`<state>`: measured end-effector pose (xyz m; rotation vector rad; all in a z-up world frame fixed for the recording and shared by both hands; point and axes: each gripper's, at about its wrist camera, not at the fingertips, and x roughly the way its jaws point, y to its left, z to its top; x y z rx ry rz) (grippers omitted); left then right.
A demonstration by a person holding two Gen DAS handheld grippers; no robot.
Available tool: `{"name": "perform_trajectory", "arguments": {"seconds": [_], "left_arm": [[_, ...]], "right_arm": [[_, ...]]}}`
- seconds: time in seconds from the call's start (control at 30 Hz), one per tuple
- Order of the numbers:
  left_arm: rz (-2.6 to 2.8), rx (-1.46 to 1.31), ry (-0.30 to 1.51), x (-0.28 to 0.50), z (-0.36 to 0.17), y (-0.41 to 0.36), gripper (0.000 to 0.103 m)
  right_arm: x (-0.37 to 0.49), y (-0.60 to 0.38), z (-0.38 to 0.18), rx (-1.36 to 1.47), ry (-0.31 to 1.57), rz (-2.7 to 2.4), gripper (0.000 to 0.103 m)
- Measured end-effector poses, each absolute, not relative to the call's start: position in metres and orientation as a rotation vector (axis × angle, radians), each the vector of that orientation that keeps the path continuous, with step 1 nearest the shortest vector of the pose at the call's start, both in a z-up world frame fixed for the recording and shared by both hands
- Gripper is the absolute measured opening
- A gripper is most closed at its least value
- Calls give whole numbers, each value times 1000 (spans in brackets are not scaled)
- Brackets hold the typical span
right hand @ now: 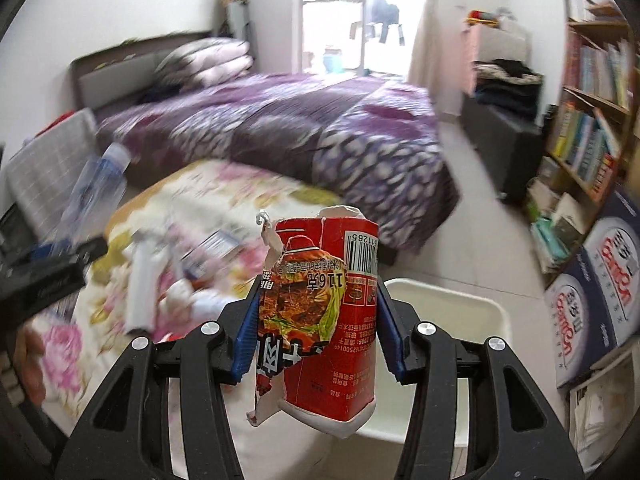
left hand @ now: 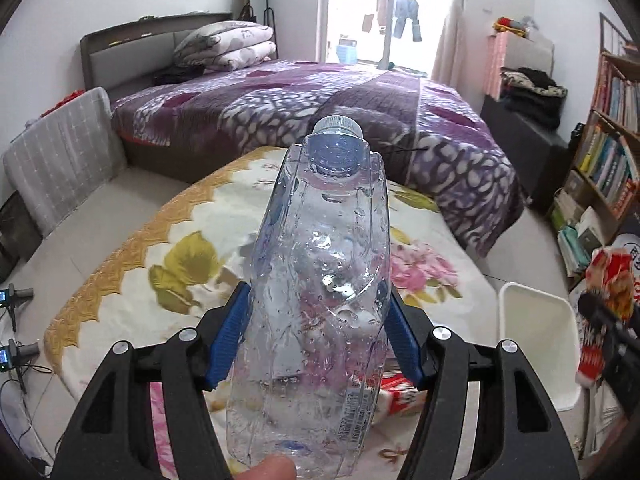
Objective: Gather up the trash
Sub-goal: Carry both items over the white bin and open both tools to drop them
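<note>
Right wrist: floral blanket (right hand: 188,200), purple bed (right hand: 320,128) behind.

Floral blanket (right hand: 192,200), trash (right hand: 142,280) scattered atop

"116克" and barcode digits "51265" on the torn red carton (right hand: 320,312)

My left tool (left hand: 316,344) held the bottle (left hand: 320,312) over the floral quilt (left hand: 160,248). My right tool (right hand: 316,332) held the torn carton (right hand: 324,320) over the near edge of the bin (right hand: 472,320), right of the quilt. The bed (left hand: 320,96) lay beyond, the bookshelf (left hand: 608,152) far right.
</note>
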<state>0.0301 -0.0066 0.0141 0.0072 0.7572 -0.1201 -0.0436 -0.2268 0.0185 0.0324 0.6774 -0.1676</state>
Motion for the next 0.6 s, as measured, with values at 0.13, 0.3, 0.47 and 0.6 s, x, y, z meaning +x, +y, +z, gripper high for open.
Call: {"name": "perform_trajectory", "arguments": {"seconds": [0.13, 0.3, 0.47, 0.6], "left_arm": [[-155, 31, 757, 25, 8, -33, 64], [-208, 88, 776, 23, -3, -70, 64], [-284, 107, 809, 13, -13, -108, 64], [-345, 133, 816, 6, -13, -143, 64]], "right_arm": [[-44, -260, 8, 93, 682, -270, 48], [-47, -303, -5, 171, 731, -400, 50], [-61, -334, -4, 257, 732, -497, 78], [-76, -362, 5, 333, 690, -558, 85]]}}
